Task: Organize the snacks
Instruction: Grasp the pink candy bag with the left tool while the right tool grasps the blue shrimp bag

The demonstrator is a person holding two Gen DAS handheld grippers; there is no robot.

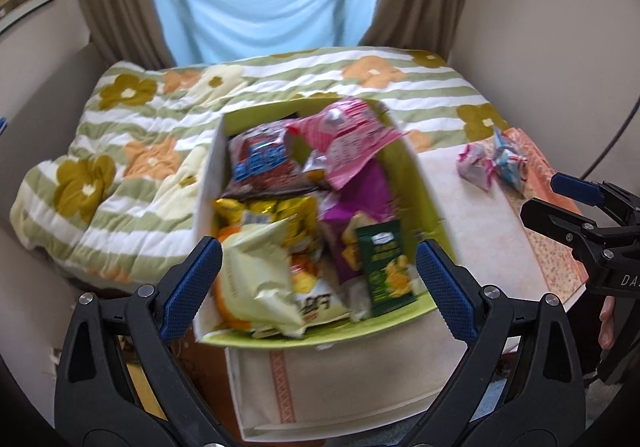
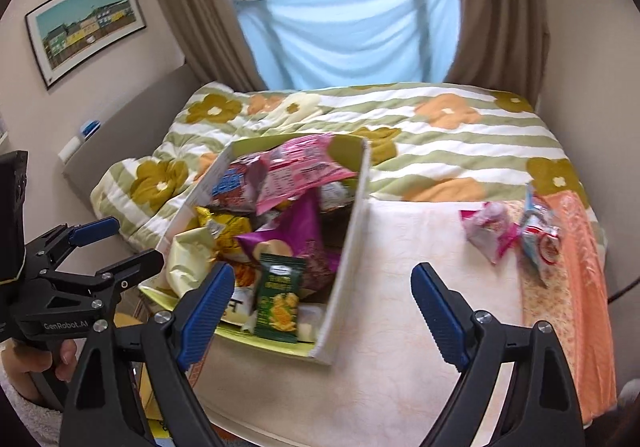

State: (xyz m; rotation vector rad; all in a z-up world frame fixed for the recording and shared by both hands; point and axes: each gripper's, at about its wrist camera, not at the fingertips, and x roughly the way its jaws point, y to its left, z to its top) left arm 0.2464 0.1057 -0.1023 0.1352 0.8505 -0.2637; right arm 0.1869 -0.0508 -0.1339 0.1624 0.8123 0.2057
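A cardboard box (image 1: 208, 183) with a green inside stands on the cream-covered table (image 1: 472, 231), piled with snack bags. On top lie a pink packet (image 1: 352, 139), a red-and-blue bag (image 1: 260, 163), a yellow bag (image 1: 276, 219), a pale bag (image 1: 256, 279), a purple bag (image 1: 360, 207) and a small dark green packet (image 1: 388, 263). My left gripper (image 1: 318, 251) hangs open above the box's near end, holding nothing. My right gripper (image 2: 322, 271) is open and bare, over the box's near right corner (image 2: 348, 259). Two loose packets, pink (image 2: 490, 231) and blue (image 2: 538, 235), lie on the table's far right.
A bed with a flowered, striped quilt (image 2: 440, 135) runs behind the table. An orange patterned cloth (image 2: 576, 311) covers the table's right edge. Brown curtains and a blue sheet hang at the window. A hand (image 2: 40, 359) holds the left gripper (image 2: 138, 241).
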